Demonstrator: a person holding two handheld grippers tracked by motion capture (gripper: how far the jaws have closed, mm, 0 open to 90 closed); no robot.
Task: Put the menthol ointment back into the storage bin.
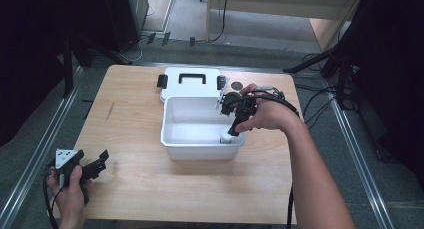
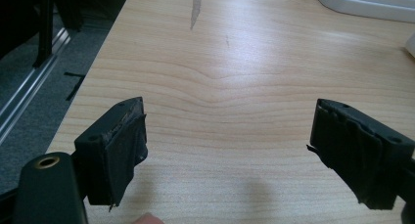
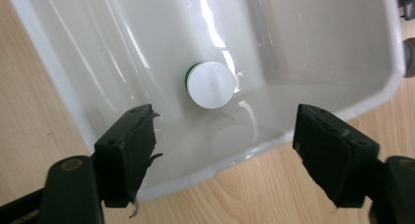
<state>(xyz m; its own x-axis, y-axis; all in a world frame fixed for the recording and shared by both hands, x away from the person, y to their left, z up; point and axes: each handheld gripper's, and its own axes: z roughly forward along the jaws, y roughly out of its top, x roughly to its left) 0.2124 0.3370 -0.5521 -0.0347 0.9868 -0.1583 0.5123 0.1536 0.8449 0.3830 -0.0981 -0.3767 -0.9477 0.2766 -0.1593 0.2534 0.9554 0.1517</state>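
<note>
Jaws of both grippers gape, holding nothing. One left gripper (image 1: 95,164) rests near the wooden counter's (image 1: 130,189) front left corner, bare grain ahead. One right gripper (image 1: 235,120) hangs over one glossy white plastic bin (image 1: 200,149) mid-counter; one round white cap (image 3: 211,84), green-rimmed, lies inside. One flat lid (image 1: 192,81) sits behind it.

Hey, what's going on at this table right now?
A person holds a tool in each hand. The right tool hangs open over a white plastic tub, above a small white round cap with a green rim lying inside it. The left tool rests open near the wooden table's front left corner. The tub's white lid lies behind it.
</note>
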